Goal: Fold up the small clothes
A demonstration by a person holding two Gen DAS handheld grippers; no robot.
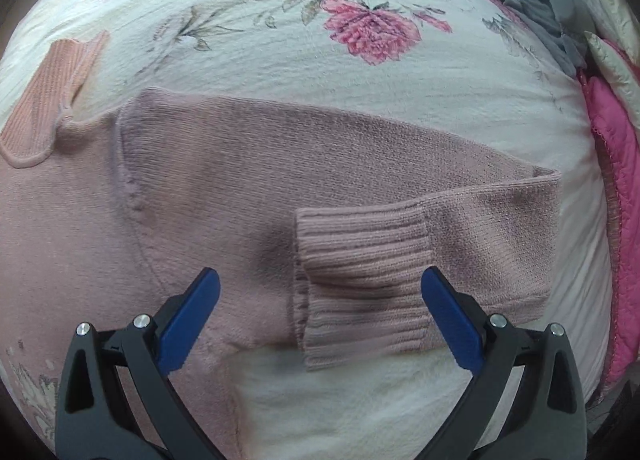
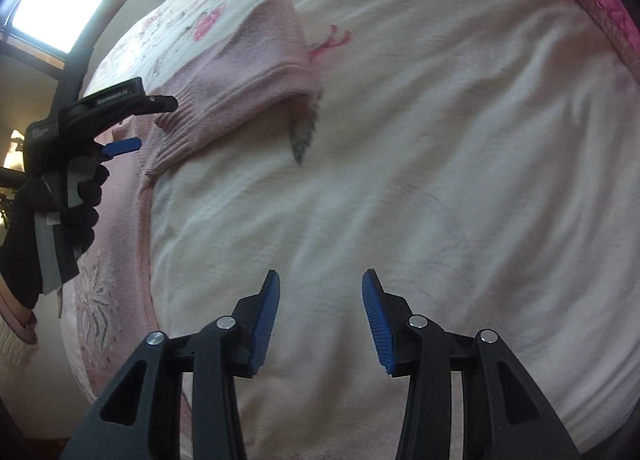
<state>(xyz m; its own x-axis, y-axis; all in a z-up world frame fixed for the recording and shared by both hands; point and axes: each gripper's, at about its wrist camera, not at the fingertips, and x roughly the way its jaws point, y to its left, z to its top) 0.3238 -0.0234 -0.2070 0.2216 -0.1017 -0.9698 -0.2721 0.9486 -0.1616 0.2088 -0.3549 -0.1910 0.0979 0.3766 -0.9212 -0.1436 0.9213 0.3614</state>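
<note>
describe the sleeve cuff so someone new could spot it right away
Start from the floral blanket covering the bed; a pink knit sweater lies spread on it. One sleeve runs out sideways and doubles back on itself, and the cuff is its end, lying between the open left gripper fingers. Its thick ribbing sets it apart from the finer knit around it.

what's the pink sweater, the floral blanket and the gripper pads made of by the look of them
Sweater: knitted yarn, probably wool or acrylic; stitch rows show and the cuff is ribbed, matte.
Blanket: soft fleece or plush, it seems; fuzzy nap, printed pink flowers.
Pads on the left gripper: blue, likely rubber or plastic; in the right wrist view the right gripper shows them finely ridged.
</note>
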